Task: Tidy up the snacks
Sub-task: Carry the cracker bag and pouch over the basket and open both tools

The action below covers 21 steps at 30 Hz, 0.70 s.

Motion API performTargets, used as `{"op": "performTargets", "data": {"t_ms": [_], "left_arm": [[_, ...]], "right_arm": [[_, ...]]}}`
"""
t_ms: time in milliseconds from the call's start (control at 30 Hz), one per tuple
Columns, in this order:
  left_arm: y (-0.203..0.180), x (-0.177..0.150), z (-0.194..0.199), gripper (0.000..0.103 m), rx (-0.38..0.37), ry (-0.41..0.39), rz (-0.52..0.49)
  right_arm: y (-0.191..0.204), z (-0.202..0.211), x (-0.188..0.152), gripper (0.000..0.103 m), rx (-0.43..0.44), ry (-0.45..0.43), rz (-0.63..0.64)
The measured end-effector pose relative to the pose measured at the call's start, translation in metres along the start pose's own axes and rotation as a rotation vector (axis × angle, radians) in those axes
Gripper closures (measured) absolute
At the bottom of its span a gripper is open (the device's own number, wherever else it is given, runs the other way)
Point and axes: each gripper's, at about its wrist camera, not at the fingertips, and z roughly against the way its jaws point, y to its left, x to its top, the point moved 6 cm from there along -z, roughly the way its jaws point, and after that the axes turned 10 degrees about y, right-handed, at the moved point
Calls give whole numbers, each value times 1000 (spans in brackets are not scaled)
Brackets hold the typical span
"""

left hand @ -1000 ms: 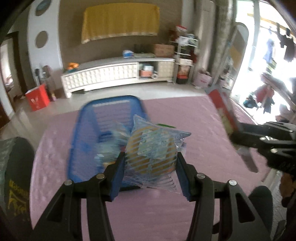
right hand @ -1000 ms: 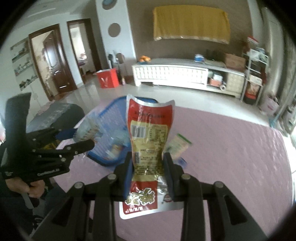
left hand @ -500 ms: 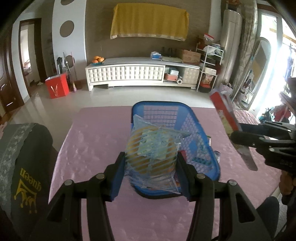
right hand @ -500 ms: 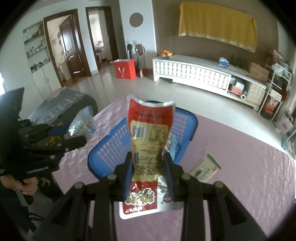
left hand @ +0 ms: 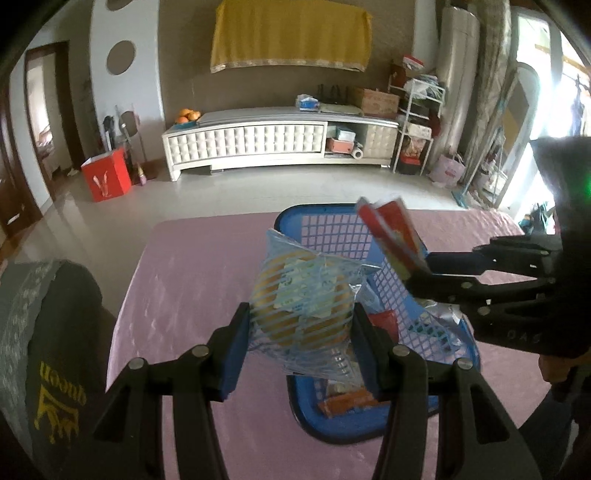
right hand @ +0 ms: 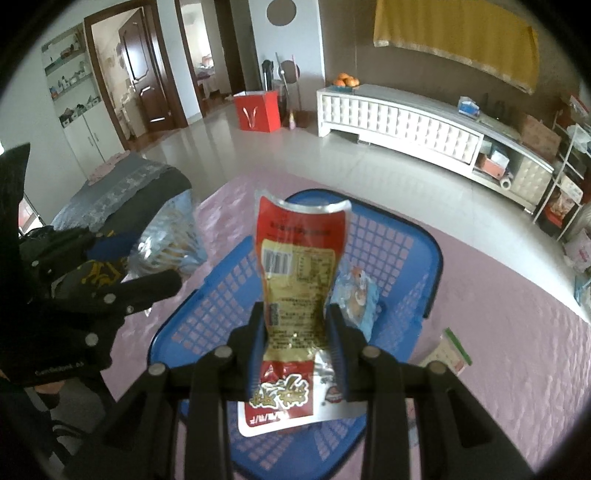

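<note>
Partly hidden basket; left gripper clamps bun packet, right gripper red packet.

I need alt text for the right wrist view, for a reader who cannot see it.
The right tool grips a red and yellow foil snack packet upright above a blue plastic lattice basket on a pink tablecloth. At left, the left tool holds a clear blue-striped bag of biscuits.

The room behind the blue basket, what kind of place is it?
Most likely a home living room: a long white tufted media cabinet along the wall, a yellow cloth draped above it, and dark wooden doors leading into other rooms.
</note>
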Motion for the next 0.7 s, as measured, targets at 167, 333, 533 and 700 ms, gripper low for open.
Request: {"op": "performTargets", "data": {"t_ms": [167,333,533,700], "left_arm": [[11,16,-16,53,18,18,-20],[19,22,-23,53,25,14,-15],[29,22,-26,53,35,8,-4],[28,21,-30,53,31,15,-7]], "right_arm": [[-3,-17,12,67,3,24,4],[-4,-33,24,67,-1,42,4],[1,-57,36,51,-130,56,72],[0,-50,33,16,-148,29,97]]}}
